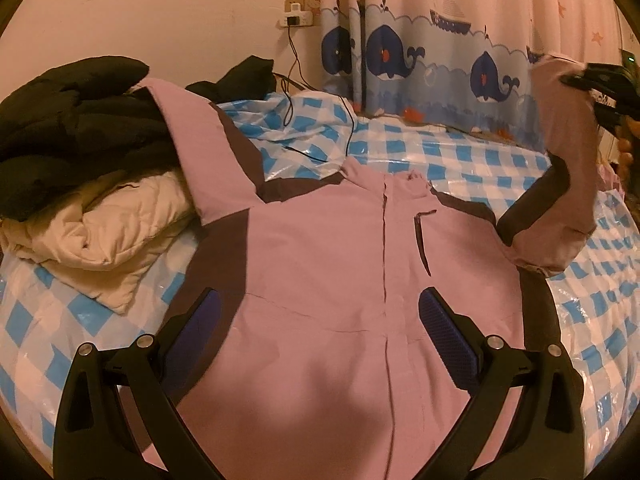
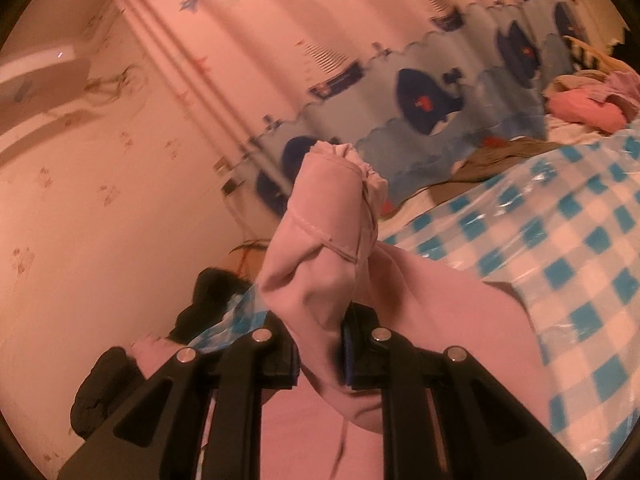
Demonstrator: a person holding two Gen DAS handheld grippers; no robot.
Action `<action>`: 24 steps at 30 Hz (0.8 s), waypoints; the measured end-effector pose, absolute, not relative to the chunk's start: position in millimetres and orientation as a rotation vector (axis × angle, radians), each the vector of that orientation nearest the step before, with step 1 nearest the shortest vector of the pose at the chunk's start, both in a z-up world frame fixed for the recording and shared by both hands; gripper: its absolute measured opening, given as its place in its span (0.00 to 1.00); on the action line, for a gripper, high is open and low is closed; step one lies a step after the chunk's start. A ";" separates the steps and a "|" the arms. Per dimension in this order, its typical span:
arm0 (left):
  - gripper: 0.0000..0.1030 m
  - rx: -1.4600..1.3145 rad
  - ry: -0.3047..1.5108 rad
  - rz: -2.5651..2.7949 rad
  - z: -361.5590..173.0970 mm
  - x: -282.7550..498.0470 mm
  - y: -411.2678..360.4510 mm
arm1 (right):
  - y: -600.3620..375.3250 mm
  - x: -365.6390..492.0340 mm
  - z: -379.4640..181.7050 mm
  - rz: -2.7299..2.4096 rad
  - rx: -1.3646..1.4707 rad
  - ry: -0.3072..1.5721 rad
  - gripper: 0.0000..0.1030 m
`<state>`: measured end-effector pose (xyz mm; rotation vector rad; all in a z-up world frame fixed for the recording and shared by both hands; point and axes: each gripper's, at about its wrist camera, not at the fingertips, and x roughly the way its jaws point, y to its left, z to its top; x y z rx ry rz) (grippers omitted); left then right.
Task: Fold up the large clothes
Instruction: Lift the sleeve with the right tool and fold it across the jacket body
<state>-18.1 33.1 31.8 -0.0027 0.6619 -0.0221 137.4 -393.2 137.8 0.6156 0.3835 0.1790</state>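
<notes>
A pink jacket (image 1: 328, 264) with dark brown panels lies front up on the blue-checked bed cover (image 1: 472, 156), zipper running down its middle. My left gripper (image 1: 320, 328) is open and empty, hovering just over the jacket's lower front. My right gripper (image 2: 320, 356) is shut on the jacket's right sleeve (image 2: 320, 256) near the cuff and holds it up in the air. In the left wrist view that sleeve (image 1: 560, 152) rises at the right, with the right gripper (image 1: 600, 84) at its top.
A pile of black and cream padded clothes (image 1: 80, 152) lies at the left, partly under the jacket's other sleeve. A black cable (image 1: 320, 136) runs across the bed from a wall socket. A whale-print curtain (image 1: 420, 52) hangs behind. More clothes (image 2: 584, 104) lie at the bed's far side.
</notes>
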 end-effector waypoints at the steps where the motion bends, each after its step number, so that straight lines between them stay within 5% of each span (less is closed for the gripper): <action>1: 0.93 -0.005 0.658 -0.022 33.3 -19.7 36.3 | -380.8 141.1 138.8 0.193 0.610 0.388 0.16; 24: 0.93 -0.073 0.634 -0.001 43.9 -39.2 101.7 | -224.9 200.8 89.1 0.383 0.592 0.516 0.16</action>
